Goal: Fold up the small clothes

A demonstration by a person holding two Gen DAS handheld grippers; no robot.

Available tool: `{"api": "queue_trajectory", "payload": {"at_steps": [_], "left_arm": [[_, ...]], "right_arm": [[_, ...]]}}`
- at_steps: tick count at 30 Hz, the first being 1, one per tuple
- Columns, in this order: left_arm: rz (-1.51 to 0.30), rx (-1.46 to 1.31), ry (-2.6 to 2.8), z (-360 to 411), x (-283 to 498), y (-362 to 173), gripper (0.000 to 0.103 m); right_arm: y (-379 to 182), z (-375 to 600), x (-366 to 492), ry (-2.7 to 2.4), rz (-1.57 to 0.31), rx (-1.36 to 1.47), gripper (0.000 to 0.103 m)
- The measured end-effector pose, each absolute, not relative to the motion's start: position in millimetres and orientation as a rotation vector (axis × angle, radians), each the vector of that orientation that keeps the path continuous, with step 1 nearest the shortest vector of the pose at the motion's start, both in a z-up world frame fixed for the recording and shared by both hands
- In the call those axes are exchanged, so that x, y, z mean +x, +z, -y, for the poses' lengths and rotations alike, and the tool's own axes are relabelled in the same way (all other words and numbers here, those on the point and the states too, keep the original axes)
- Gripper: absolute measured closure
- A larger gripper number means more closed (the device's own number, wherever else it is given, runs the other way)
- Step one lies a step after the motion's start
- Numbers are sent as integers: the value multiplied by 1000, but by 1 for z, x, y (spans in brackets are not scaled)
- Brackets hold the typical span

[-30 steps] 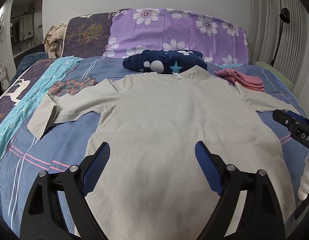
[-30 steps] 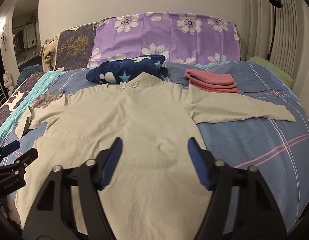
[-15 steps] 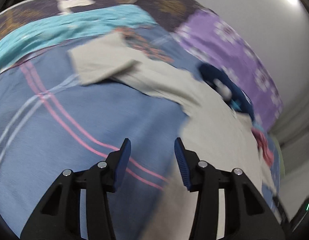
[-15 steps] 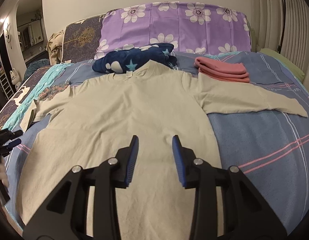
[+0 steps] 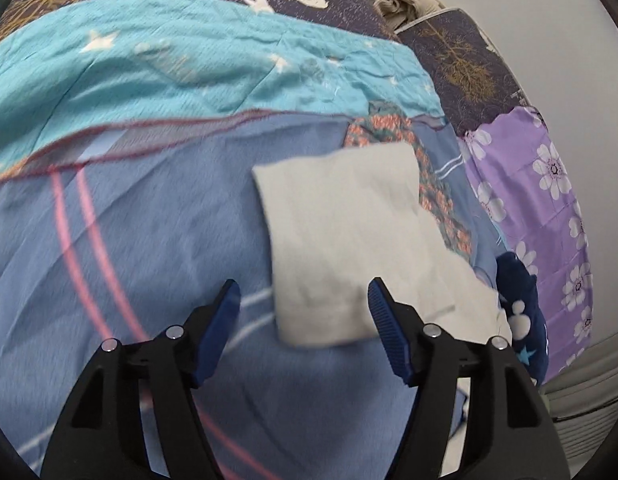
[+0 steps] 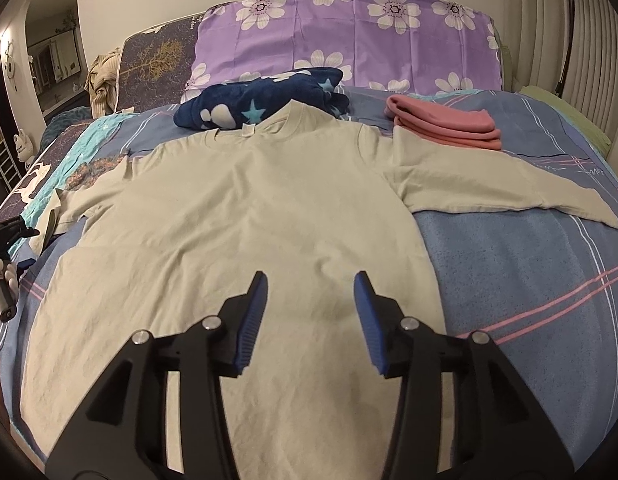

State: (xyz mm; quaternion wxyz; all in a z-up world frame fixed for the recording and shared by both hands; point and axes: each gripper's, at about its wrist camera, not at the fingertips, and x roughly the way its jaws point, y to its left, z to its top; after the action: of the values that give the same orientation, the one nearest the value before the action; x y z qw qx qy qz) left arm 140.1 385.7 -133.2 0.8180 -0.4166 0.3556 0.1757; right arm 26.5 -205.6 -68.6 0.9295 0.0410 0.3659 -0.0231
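We are viewing a beige long-sleeved shirt (image 6: 245,216) lying flat, front down, on the blue striped bedspread (image 6: 529,280), its collar touching a navy star-print blanket (image 6: 261,108). We are holding the left gripper (image 5: 303,300) above the left sleeve cuff (image 5: 341,240), jaws spread wide and gripping nothing. We are hovering the right gripper (image 6: 311,296) over the shirt's lower body, jaws parted and empty. Folded pink clothes (image 6: 445,126) are lying beside the right sleeve.
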Motion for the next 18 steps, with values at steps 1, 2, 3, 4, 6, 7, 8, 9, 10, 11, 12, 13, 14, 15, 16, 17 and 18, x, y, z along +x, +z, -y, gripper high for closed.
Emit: {"api": "queue_trajectory", "payload": {"at_steps": [1,2,3,4,6,7,8,9,10,11,12,13,14,15,16,17,18], "left_arm": [[-741,-877,361,-388,145,-132,63],[-736,-876,330,-389,150,-132,83],[-738,-888,316,-391,154,-132,94],[-718,-905,325,-392,154,-127,95],[-662,-861,306,-382,155,-104,96],[-639,-813,294,-372,156,-87,96],[-629,-777,276,-362,159,-72,97],[-615,-748,229,-349,164,-55,102],[-597,-727,164,-333,168,-37,102],[-585,-698,107,-316,174,-20,102],[-578,-658,61,-298,181,-4,102],[-568,-603,4,-273,187,14,102],[-557,-553,-42,-251,189,27,102],[-546,-494,-100,-224,193,40,102],[-543,-446,-158,-198,197,50,102],[-544,-411,-205,-175,199,57,102],[-547,-382,-253,-152,201,62,102]], "right_arm": [[-70,207,28,-51,-753,87,56],[-71,209,30,-54,-757,93,56],[-72,210,33,-56,-761,97,56],[-73,211,35,-58,-766,103,56],[-74,214,38,-57,-768,112,56],[-74,215,39,-58,-766,111,56],[-74,216,41,-58,-762,109,55],[-74,217,42,-58,-759,108,55],[-74,217,43,-58,-756,109,55],[-74,219,44,-59,-753,113,55],[-74,220,45,-60,-752,117,55],[-75,221,46,-60,-751,124,55],[-75,223,45,-61,-750,131,55],[-75,224,45,-62,-750,134,55],[-76,226,44,-63,-751,137,55],[-77,227,43,-66,-753,137,55],[-77,229,43,-68,-755,137,54]]}}
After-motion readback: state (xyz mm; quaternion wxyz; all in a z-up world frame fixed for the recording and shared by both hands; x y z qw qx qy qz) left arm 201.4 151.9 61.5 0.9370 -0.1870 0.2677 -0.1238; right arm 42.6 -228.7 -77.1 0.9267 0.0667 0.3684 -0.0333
